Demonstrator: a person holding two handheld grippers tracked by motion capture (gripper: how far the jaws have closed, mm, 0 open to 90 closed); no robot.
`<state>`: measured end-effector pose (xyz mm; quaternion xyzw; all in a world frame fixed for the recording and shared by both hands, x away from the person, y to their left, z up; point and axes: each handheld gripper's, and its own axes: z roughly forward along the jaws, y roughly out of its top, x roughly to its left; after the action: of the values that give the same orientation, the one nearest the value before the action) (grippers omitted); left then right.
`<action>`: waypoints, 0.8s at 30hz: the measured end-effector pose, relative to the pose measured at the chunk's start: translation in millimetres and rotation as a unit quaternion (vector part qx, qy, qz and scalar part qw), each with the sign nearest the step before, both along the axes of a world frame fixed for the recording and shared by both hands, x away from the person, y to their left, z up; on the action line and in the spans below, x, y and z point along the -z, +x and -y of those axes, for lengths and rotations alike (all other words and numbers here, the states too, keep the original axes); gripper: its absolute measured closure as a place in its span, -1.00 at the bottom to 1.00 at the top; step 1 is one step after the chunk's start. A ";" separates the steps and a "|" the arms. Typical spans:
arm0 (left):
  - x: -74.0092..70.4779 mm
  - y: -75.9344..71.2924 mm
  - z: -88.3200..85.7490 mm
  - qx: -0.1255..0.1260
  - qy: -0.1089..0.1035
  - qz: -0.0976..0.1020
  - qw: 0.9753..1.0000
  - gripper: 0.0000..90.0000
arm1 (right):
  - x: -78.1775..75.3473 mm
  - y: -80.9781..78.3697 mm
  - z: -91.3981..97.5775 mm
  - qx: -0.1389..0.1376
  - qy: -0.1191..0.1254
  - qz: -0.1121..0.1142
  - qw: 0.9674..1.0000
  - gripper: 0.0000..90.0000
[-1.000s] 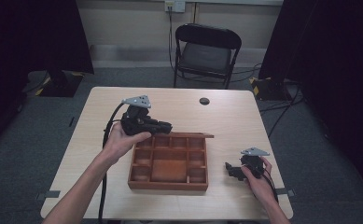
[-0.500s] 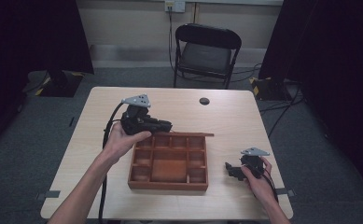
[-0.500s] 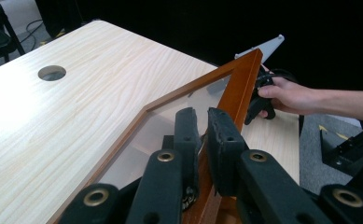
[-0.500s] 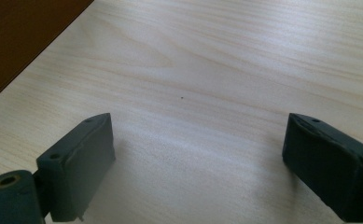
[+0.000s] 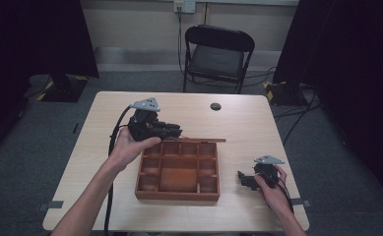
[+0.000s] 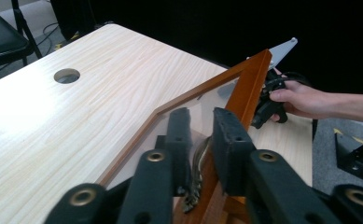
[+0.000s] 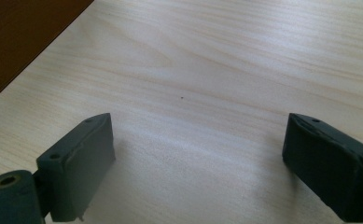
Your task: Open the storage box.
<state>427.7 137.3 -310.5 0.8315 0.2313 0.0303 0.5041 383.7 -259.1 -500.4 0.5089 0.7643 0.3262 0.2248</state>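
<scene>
Left gripper fingers just parted at the box lid, right gripper wide

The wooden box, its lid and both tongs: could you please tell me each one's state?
Wooden box, open, compartments empty.
Lid, raised along the far edge.
Left tongs, have just been opening, lid frame between them.
Right tongs, open wide, empty.

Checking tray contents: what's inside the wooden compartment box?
The brown wooden compartment box shows bare divided cells in the high view. The left gripper and the raised clear lid cover its far-left corner.
</scene>
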 end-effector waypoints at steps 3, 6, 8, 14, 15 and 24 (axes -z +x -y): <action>3.4 3.3 -1.4 0.011 -0.017 -0.009 1.000 0.65 | 0.0 0.0 0.0 0.000 0.000 0.000 1.000 -0.81; 2.2 2.8 0.2 0.001 -0.012 -0.007 1.000 0.62 | 0.0 0.0 0.0 0.000 0.000 0.000 1.000 -0.81; 2.2 2.8 0.2 0.000 -0.012 -0.006 1.000 0.60 | 0.0 0.0 0.0 0.000 0.000 0.000 1.000 -0.81; 0.0 3.7 0.5 -0.011 -0.011 -0.004 1.000 0.58 | 0.0 0.1 0.0 -0.001 0.000 0.000 1.000 -0.81; -0.2 3.8 0.6 -0.011 -0.011 -0.004 1.000 0.57 | 0.0 0.1 0.0 -0.001 0.000 0.000 1.000 -0.81; -1.3 5.9 -0.1 -0.016 -0.010 -0.002 1.000 0.53 | 0.0 0.0 0.0 0.000 0.000 0.000 1.000 -0.81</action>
<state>433.6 137.5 -309.2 0.8229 0.2463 0.0342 0.5109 383.7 -259.1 -500.4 0.5090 0.7642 0.3261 0.2248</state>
